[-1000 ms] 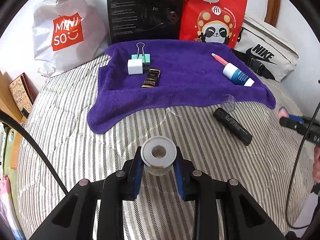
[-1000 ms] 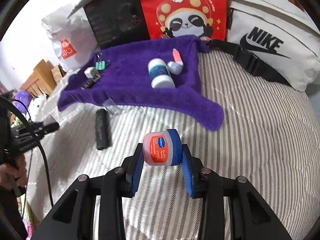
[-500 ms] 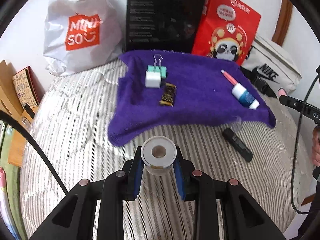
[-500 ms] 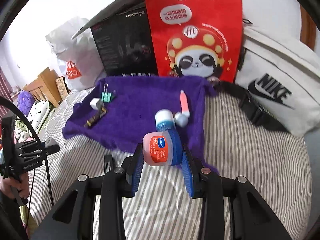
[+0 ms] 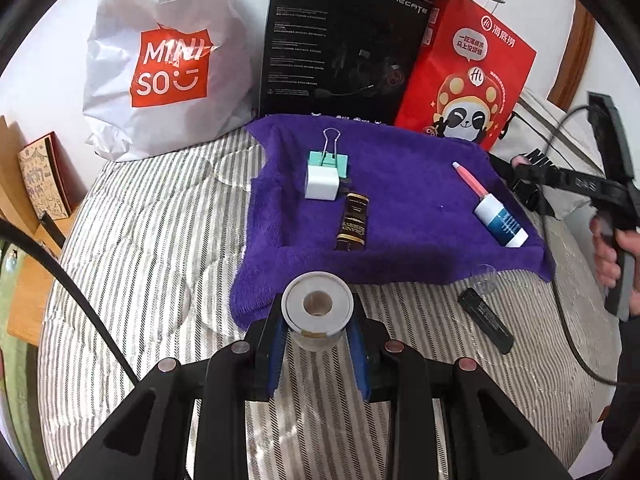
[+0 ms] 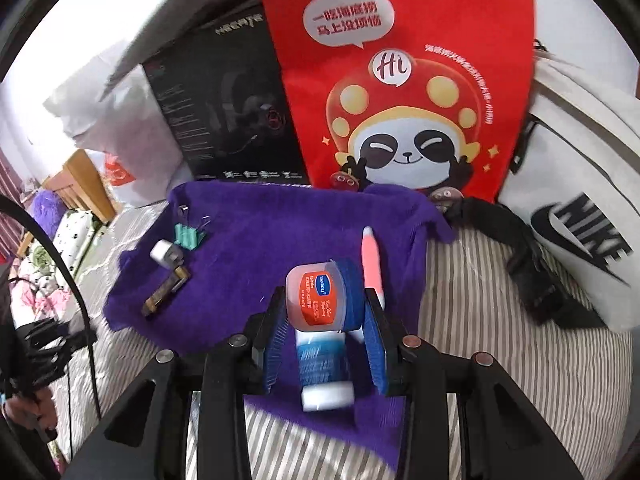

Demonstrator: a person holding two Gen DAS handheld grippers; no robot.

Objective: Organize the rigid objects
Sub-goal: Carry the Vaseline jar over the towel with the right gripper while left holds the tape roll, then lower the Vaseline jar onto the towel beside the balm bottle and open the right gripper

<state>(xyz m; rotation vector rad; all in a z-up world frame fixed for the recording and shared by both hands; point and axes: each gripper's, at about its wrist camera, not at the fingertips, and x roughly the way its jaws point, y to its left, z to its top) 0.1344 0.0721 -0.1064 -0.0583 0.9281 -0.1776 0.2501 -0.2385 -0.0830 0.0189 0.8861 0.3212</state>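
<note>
Two loads: left gripper (image 5: 317, 340) clamps a small white-lidded clear jar (image 5: 317, 312); right gripper (image 6: 325, 336) clamps a blue-capped orange-labelled balm tub (image 6: 320, 300), purple towel (image 6: 280, 240) at 12 o'clock.

Left gripper (image 5: 318, 354): matte black, angular frame spreading into four broad struts toward the lens. Fingers (image 5: 275, 354) are carrying bright blue ribbed pads on their inner faces. Four round silver screw heads are sitting along the frame's upper edge, the outer pair set lower than the inner. A black cable (image 5: 72, 292) is curving in from the left edge.

Right gripper (image 6: 324, 334): same build, black struts, blue ribbed pads, four silver screws, black cable (image 6: 60, 264) arcing at the left. In the left wrist view its black body is showing white lettering, too small to read, and a grey handle; a dark sleeve (image 5: 628, 380) is showing at the right edge.
</note>
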